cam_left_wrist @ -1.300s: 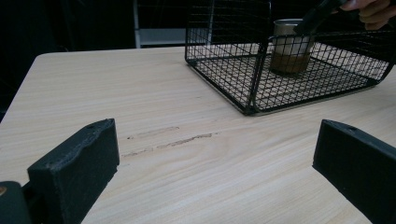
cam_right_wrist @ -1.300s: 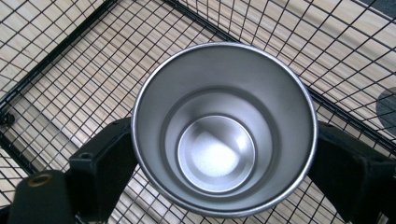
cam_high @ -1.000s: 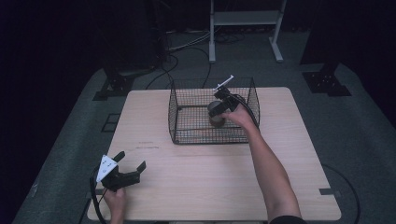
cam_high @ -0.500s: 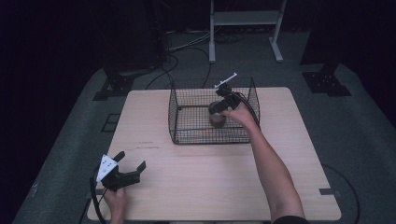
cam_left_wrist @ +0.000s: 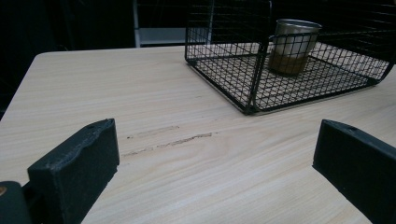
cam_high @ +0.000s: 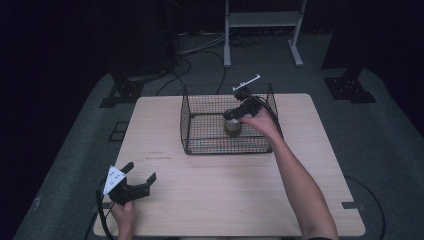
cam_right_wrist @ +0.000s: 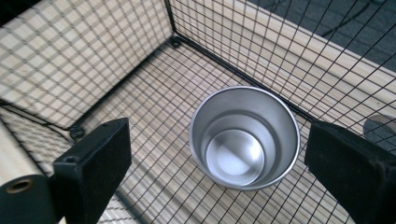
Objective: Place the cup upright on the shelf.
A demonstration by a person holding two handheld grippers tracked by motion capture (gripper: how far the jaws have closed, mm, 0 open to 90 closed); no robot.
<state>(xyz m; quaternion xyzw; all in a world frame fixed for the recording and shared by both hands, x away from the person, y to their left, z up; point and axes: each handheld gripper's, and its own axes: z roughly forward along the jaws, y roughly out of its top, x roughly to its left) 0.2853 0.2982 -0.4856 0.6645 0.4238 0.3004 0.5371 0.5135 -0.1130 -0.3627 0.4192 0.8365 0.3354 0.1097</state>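
I am holding my right gripper above the black wire basket, jaws spread wide and gripping nothing. The shiny round metal cup is standing upright on the basket floor, between and just past my jaws, touching neither. My left gripper is resting low over the pale wooden table, jaws wide apart too, the basket well ahead of them.
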